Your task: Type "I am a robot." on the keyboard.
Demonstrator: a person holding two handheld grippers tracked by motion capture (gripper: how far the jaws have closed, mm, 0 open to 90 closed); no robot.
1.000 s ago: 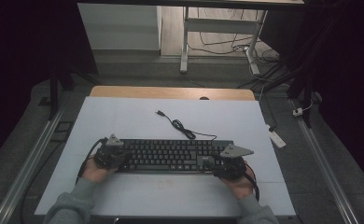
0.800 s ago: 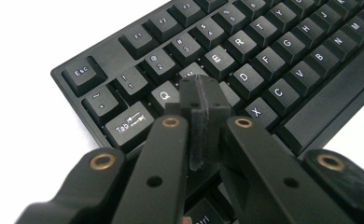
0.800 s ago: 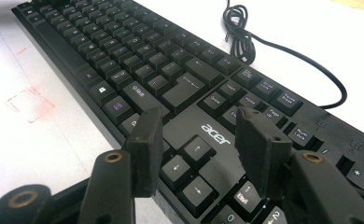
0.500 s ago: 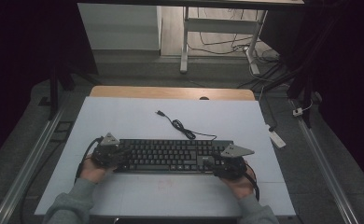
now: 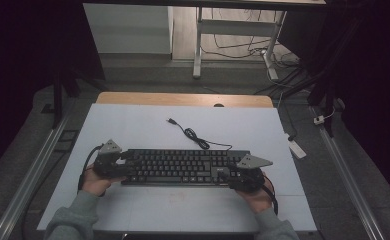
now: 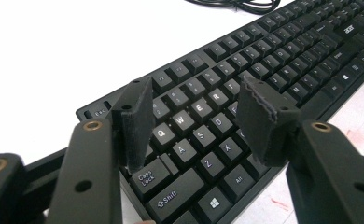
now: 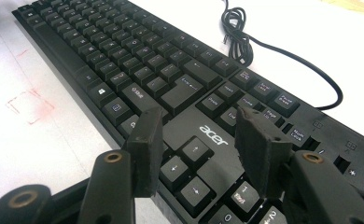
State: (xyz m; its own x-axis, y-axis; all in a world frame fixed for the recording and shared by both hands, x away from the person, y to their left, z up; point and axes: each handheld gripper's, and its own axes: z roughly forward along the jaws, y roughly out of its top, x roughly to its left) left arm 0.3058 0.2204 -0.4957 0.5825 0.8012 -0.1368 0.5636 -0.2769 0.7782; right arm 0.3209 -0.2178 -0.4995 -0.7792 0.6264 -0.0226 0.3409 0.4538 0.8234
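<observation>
A black Acer keyboard [image 5: 183, 166] lies flat across the white table top, and its black cable [image 5: 193, 135] curls away toward the far side. My left gripper [image 5: 122, 164] sits at the keyboard's left end. In the left gripper view it [image 6: 194, 93] stands open just above the Q, W, A and S keys [image 6: 189, 126]. My right gripper [image 5: 229, 175] is at the keyboard's right end. In the right gripper view it [image 7: 199, 119] is open over the arrow keys and the logo [image 7: 213, 135]. Nothing is between either pair of jaws.
The white table top [image 5: 133, 125] ends in a wooden strip [image 5: 183, 99] at the far side. A faint red square mark [image 7: 28, 106] lies near the front of the keyboard. A white power strip [image 5: 297, 148] lies on the floor to the right, past the table edge.
</observation>
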